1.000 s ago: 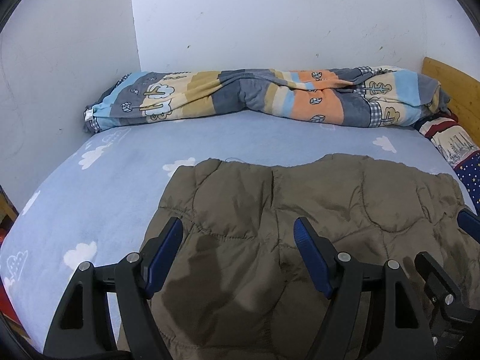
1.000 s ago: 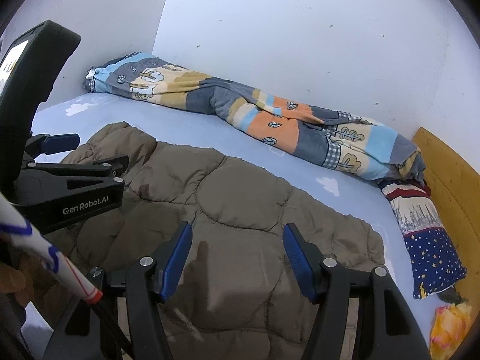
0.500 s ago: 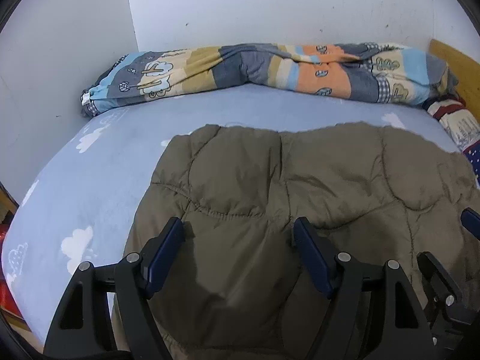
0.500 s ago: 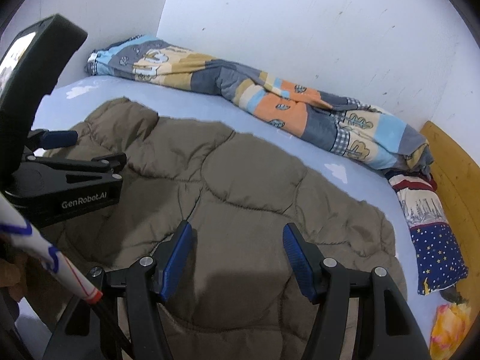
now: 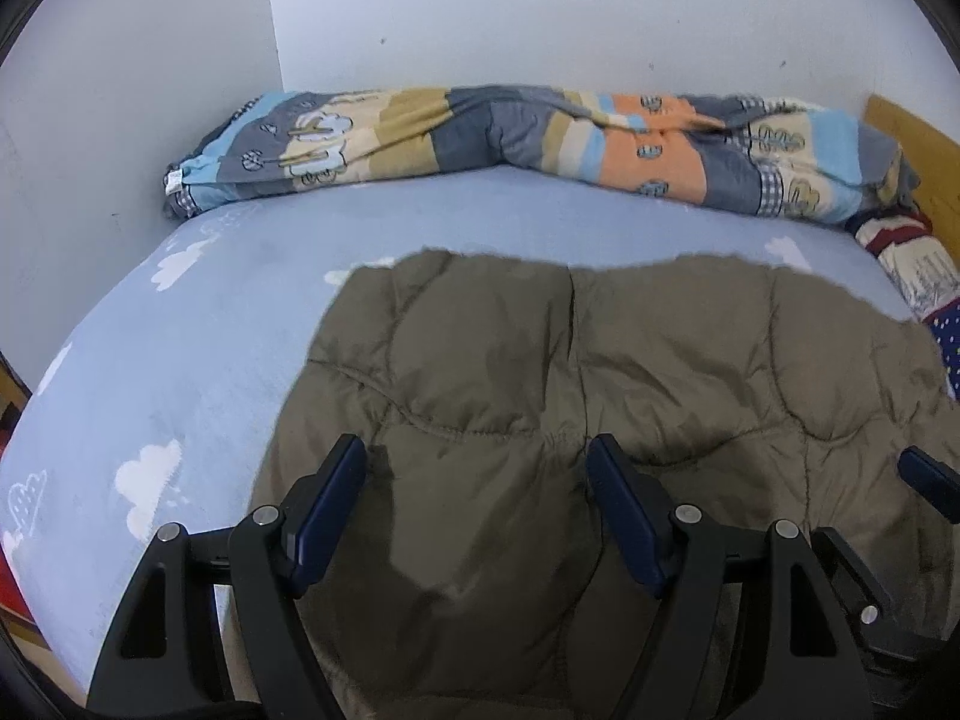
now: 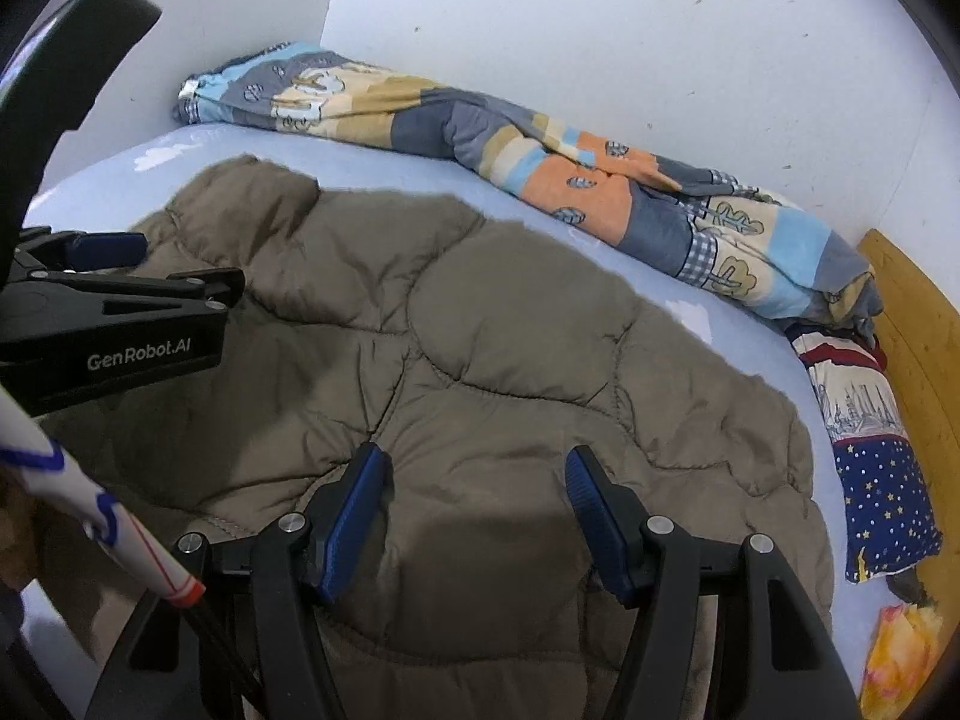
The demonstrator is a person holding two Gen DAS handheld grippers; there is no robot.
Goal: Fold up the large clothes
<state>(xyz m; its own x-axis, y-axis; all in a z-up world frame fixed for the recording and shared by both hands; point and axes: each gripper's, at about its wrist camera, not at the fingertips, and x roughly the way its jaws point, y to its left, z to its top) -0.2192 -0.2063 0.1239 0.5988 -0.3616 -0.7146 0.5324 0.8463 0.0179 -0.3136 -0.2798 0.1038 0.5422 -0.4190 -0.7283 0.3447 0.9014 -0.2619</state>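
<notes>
Over the bed (image 5: 198,372), the left gripper (image 5: 474,504) hangs wide-jawed above the olive quilted jacket (image 5: 600,372); puffy fabric could slip. From the right view, the right gripper (image 6: 474,510), jaws wide and empty, risks pinching several layers.

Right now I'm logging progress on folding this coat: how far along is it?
Done: the brown quilted coat lies spread on the blue sheet. No fold shows yet. In hand: nothing; the left gripper and right gripper hover over its near part, jaws apart and empty. Left: grasp an edge and make every fold.
</notes>
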